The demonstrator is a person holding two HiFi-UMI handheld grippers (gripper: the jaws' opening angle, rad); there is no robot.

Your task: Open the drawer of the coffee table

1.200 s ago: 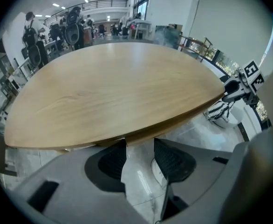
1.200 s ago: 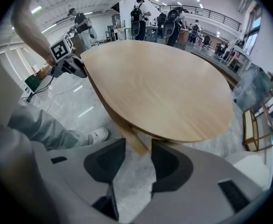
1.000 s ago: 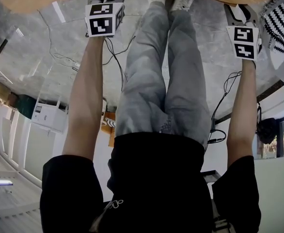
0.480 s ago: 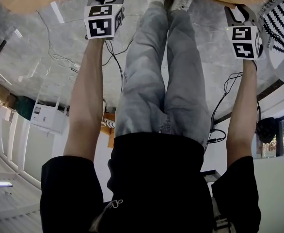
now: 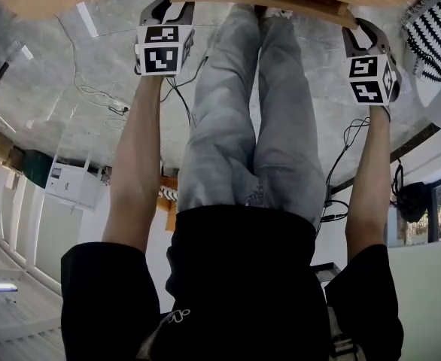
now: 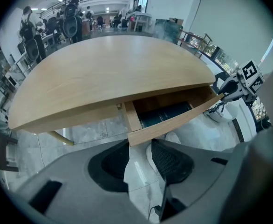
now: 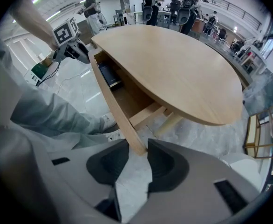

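Drawer (image 7: pixel 127 97): sits under the top of the oval coffee table (image 6: pixel 108 73), on the side towards the person, and is already part of the way out. The inside is visible, with one dark flat item (image 7: pixel 109 74) lying on the drawer floor.

Handling (judgement): light wood, stiff, nearly empty, so it should be light to pull. No knob or handle is visible. The usable hold is the front panel (image 6: pixel 178 119), pinched across its thickness at each end. The finish looks smooth, so a loose pinch could slide off. Uneven pull from the two ends would likely skew the drawer and jam it.

Left gripper (image 6: pixel 139 143): points steeply down at the panel's left end. Its jaws have just been closing and are now narrowed to about the panel's thickness. The panel end is between them, one pad behind it and one on its front face. It reads as a pinch, though contact on the front pad is less clear.

Right gripper (image 7: pixel 137 143): the same at the panel's right end. Its jaws have just been closing, and both pads meet the wood.

Surroundings: the person's legs (image 5: pixel 250 111) stand between the two arms, directly in front of the drawer, on a pale tiled floor (image 5: pixel 100 66).
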